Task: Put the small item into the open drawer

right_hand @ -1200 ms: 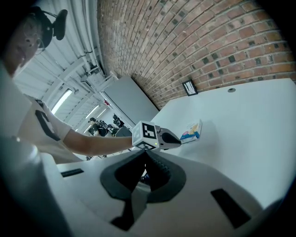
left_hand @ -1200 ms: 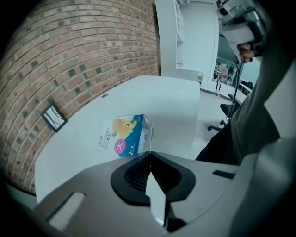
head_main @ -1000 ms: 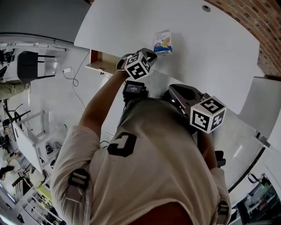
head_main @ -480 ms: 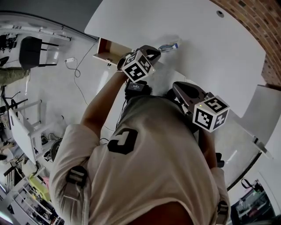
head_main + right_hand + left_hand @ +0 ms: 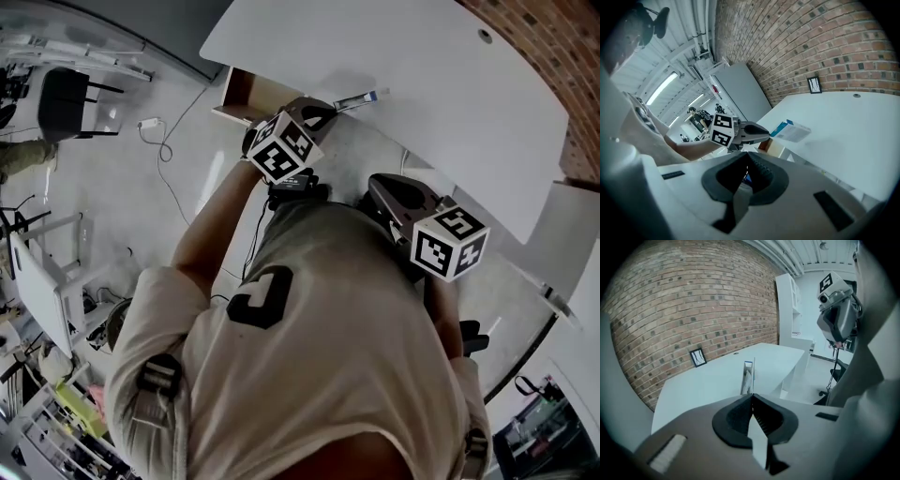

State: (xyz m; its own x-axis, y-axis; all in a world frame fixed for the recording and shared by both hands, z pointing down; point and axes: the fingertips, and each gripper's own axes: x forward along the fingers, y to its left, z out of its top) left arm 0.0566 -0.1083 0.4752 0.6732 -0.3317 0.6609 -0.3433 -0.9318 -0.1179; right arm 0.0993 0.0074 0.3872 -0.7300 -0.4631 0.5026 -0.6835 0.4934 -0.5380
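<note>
The small item is a flat white and blue packet [image 5: 361, 97]. My left gripper [image 5: 330, 108] is shut on one end of it and holds it edge-on just above the white table's [image 5: 441, 84] near edge. In the left gripper view the packet [image 5: 748, 375] sticks straight out of the closed jaws [image 5: 752, 394]. The open wooden drawer [image 5: 246, 92] hangs under the table's edge, just left of that gripper. My right gripper [image 5: 375, 184] stays back near the person's chest, shut and holding nothing. The right gripper view shows its closed jaws [image 5: 747, 165], with the left gripper [image 5: 766, 132], packet [image 5: 791, 130] and drawer [image 5: 769, 146] ahead.
A brick wall [image 5: 684, 301] backs the table, with a small framed picture [image 5: 697, 357] against it. The tabletop has a cable hole [image 5: 485, 36]. A black chair [image 5: 66, 103] and a loose cable [image 5: 164, 131] are on the floor at left. A white cabinet [image 5: 740, 91] stands beyond the table's end.
The packet lay flat on the table a second ago. The left gripper has taken hold of it, raised it edge-on and drawn it back to the table's near edge. The right gripper has barely moved.
</note>
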